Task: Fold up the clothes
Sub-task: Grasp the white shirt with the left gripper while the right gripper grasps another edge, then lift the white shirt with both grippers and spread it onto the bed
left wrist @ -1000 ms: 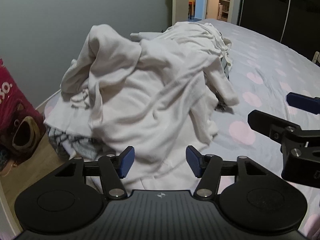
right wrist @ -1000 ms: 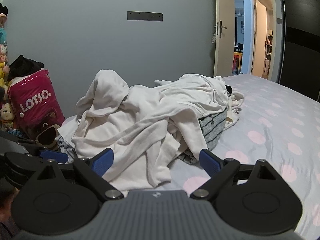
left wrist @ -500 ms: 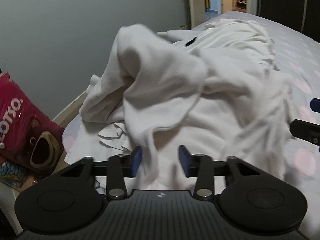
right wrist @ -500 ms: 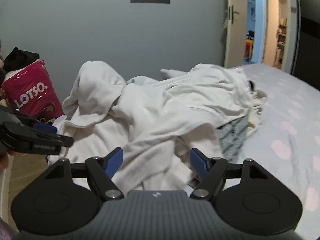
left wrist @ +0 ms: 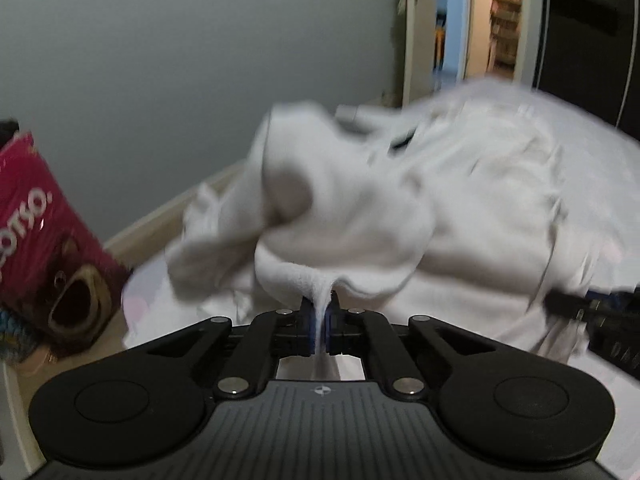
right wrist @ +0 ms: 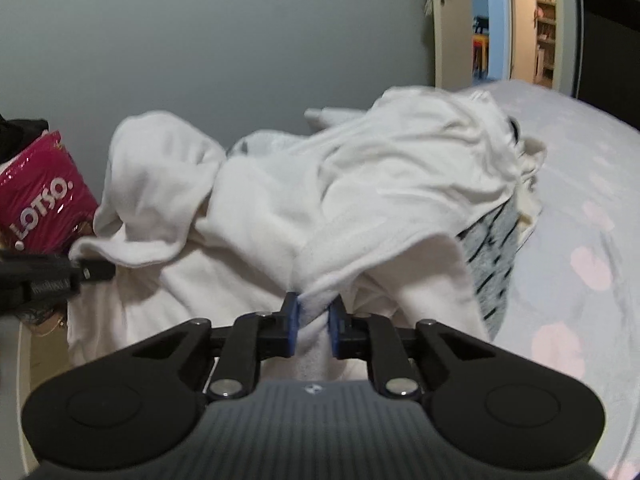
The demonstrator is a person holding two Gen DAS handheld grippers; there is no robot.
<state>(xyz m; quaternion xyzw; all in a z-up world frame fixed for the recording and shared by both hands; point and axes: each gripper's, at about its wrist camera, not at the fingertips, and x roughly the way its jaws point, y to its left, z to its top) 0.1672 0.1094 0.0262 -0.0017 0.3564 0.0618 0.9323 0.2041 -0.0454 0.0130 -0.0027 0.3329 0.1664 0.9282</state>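
Left wrist view is showing my left gripper (left wrist: pixel 319 322), open a second ago, now clenching the white garment (left wrist: pixel 360 216) at twelve o'clock while my right gripper (right wrist: pixel 313 320) is pinching it too, so lifting from the bed (right wrist: pixel 580 208) looks ready.

soft white fleece garment (right wrist: pixel 280 216); grey knit with black stripes (right wrist: pixel 488 256); pale lilac bedsheet with pink dots (right wrist: pixel 580 240); magenta plush bag, white lettering (right wrist: pixel 40 208).
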